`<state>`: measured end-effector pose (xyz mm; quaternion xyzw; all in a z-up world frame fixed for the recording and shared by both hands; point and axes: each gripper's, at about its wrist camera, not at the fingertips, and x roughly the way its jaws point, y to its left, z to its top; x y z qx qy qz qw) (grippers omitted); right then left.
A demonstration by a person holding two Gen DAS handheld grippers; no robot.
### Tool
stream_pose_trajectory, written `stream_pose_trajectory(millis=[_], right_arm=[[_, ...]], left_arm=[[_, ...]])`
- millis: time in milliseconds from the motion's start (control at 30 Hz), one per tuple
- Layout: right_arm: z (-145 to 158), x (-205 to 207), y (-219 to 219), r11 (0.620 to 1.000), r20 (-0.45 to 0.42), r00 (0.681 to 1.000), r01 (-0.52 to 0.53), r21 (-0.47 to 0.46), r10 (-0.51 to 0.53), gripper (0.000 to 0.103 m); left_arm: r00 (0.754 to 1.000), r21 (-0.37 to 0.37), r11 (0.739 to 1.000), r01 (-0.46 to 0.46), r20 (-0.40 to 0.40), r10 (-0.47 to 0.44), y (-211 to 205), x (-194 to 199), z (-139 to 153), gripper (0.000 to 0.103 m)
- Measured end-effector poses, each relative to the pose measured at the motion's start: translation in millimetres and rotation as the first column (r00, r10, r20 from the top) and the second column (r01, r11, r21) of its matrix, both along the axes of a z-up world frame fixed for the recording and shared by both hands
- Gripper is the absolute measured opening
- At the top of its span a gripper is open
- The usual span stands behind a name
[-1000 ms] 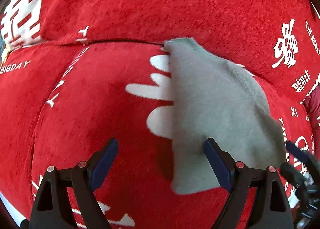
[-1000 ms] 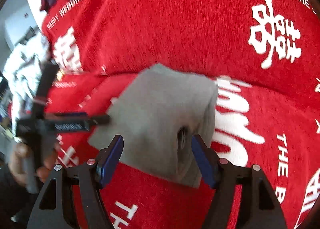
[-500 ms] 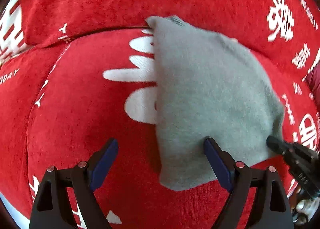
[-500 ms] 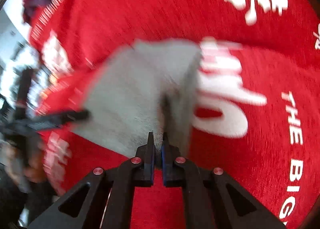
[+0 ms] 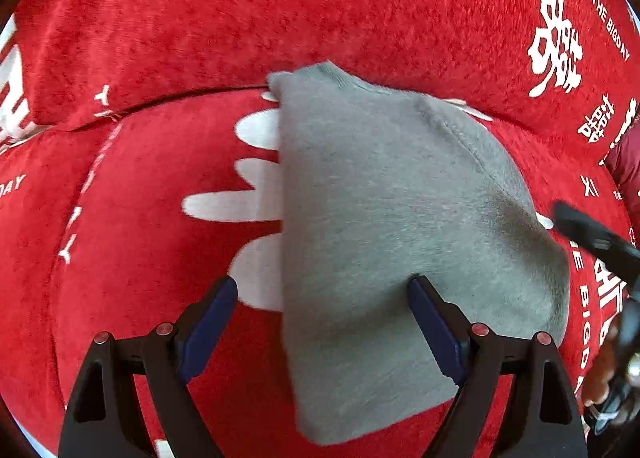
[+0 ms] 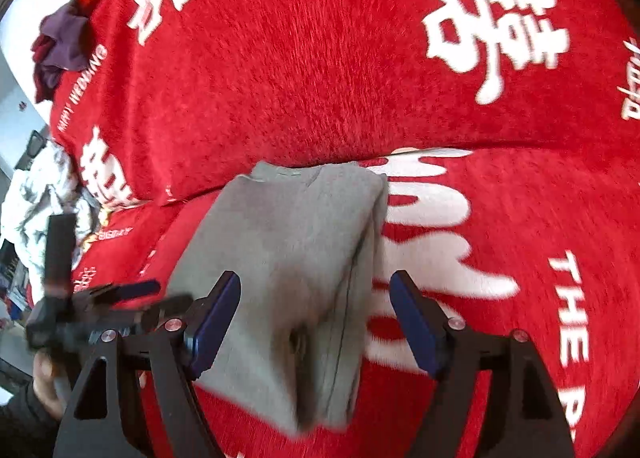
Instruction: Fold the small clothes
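both tools stand apart and empty: the left tool (image 5: pixel 320 322) straddles the near left edge of the folded grey garment (image 5: pixel 392 225), and the right tool (image 6: pixel 316 318), whose jaws have just been opening, has the garment's doubled right edge loose between them. the garment lies on the red sofa cover (image 5: pixel 140 217) against the backrest seam; a fold looks just released, so next comes a fresh pinch for another fold, or smoothing it flat.

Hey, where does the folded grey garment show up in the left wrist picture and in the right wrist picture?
Left wrist: grey garment fills the centre and right, reaching down behind the right finger.
Right wrist: grey garment sits centre, running down between the open fingers.
Shared landmark: the big white print on the red cover, beside the garment.
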<state>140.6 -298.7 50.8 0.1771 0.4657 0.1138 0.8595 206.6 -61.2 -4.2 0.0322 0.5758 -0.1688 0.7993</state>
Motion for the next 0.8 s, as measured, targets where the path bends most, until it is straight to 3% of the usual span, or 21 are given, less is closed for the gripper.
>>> stream_pose_trajectory(millis=[67, 100, 167, 400, 567, 667, 800], right_arm=[[-20, 20, 10, 0.999, -0.093, 0.995, -0.033, -0.041, 0.029, 0.063], [-26, 25, 18, 0.994, -0.111, 0.993, -0.060, -0.087, 0.050, 0.037], [-26, 24, 27, 0.987, -0.077, 0.995, -0.080, -0.141, 0.069, 0.032], [-14, 11, 28, 0.978, -0.009, 0.998, -0.060, -0.202, 0.059, 0.024], [-30, 26, 18, 0.979, -0.031, 0.999, -0.039, -0.200, 0.033, 0.024], [-11, 21, 24, 0.973, 0.009, 0.999, -0.035, -0.229, 0.038, 0.020], [16, 14, 25, 0.952, 0.096, 0.995, 0.002, -0.305, 0.029, 0.006]], left_arm=[[1.000, 0.009, 1.000, -0.001, -0.018, 0.001, -3, 0, -6, 0.089], [1.000, 0.010, 1.000, -0.003, -0.021, 0.003, -4, 0, -7, 0.094], [1.000, 0.024, 0.999, -0.021, -0.008, 0.021, -2, 0, -11, 0.102], [1.000, 0.024, 1.000, -0.006, 0.024, 0.005, -5, -4, -9, 0.102], [0.999, 0.030, 1.000, 0.005, 0.034, -0.006, -9, -4, -8, 0.102], [0.998, 0.026, 1.000, 0.013, 0.058, -0.014, -8, -7, 1, 0.102], [0.998, 0.017, 1.000, 0.003, 0.057, -0.004, -6, -5, 0, 0.102]])
